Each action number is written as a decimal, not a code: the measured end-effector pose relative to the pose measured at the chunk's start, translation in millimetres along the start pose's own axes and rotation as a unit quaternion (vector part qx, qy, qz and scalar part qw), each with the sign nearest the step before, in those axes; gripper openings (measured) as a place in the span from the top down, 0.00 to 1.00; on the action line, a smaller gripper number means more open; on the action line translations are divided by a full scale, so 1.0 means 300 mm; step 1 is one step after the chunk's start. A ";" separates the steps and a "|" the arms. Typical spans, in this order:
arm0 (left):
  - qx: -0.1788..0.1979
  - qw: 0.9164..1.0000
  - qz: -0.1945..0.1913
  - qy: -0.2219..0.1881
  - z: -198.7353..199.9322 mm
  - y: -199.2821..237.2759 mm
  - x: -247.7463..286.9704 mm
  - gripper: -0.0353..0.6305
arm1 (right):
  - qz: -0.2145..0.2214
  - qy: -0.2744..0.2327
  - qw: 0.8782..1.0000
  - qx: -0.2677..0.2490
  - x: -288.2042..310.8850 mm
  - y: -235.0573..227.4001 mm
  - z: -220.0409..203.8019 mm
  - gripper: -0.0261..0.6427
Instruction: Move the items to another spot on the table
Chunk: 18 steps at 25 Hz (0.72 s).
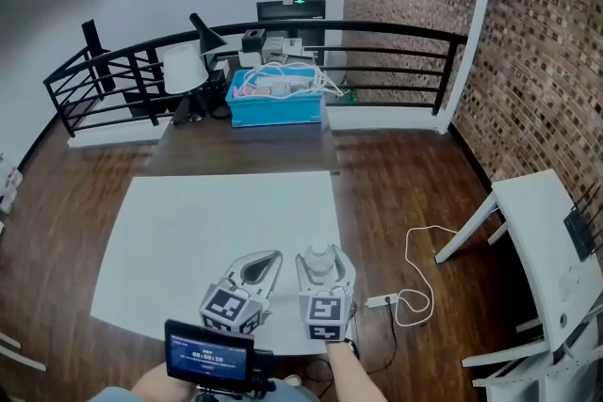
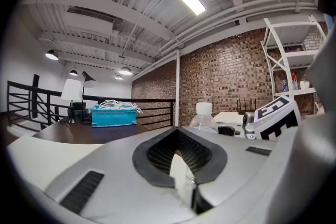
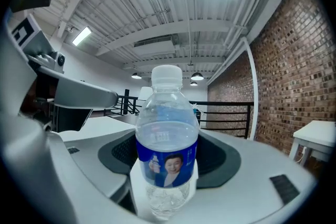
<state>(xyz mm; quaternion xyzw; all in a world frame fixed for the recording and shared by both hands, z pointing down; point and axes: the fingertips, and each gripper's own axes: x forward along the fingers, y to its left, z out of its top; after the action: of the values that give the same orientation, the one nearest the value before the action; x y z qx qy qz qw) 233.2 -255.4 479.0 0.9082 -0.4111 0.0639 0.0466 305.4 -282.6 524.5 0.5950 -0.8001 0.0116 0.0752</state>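
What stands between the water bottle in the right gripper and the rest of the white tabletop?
Nothing visible does. The water bottle sits in the right gripper, with bare white tabletop ahead of it. The left gripper is beside it, to its left, not in front.

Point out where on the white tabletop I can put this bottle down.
The white tabletop is bare across its middle, out to its left, right and far edges. Crowded: the near edge, taken by the left tongs and the right tongs gripping the bottle, and the dark far end with blue bin and lamp.
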 end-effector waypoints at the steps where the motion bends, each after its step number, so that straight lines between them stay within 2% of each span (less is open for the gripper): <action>1: 0.000 1.000 0.002 0.001 -0.003 0.004 0.000 0.93 | 0.000 0.003 1.000 0.001 0.004 -0.003 -0.015 0.53; 5: 0.001 1.000 0.006 0.006 -0.013 0.015 0.003 0.93 | -0.004 0.007 1.000 0.002 0.013 -0.013 -0.065 0.52; 13: 0.000 1.000 0.008 0.010 -0.017 0.017 0.005 0.93 | -0.011 -0.021 1.000 0.012 -0.005 -0.033 -0.071 0.48; 18: 0.000 1.000 0.005 0.005 -0.006 0.006 0.004 0.93 | -0.005 -0.014 1.000 0.019 -0.016 -0.040 -0.096 0.47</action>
<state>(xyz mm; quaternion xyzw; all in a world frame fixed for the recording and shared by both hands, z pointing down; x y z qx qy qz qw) 232.4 -257.3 481.0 0.9057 -0.4155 0.0686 0.0488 321.3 -278.3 551.5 0.6006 -0.7976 0.0180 0.0528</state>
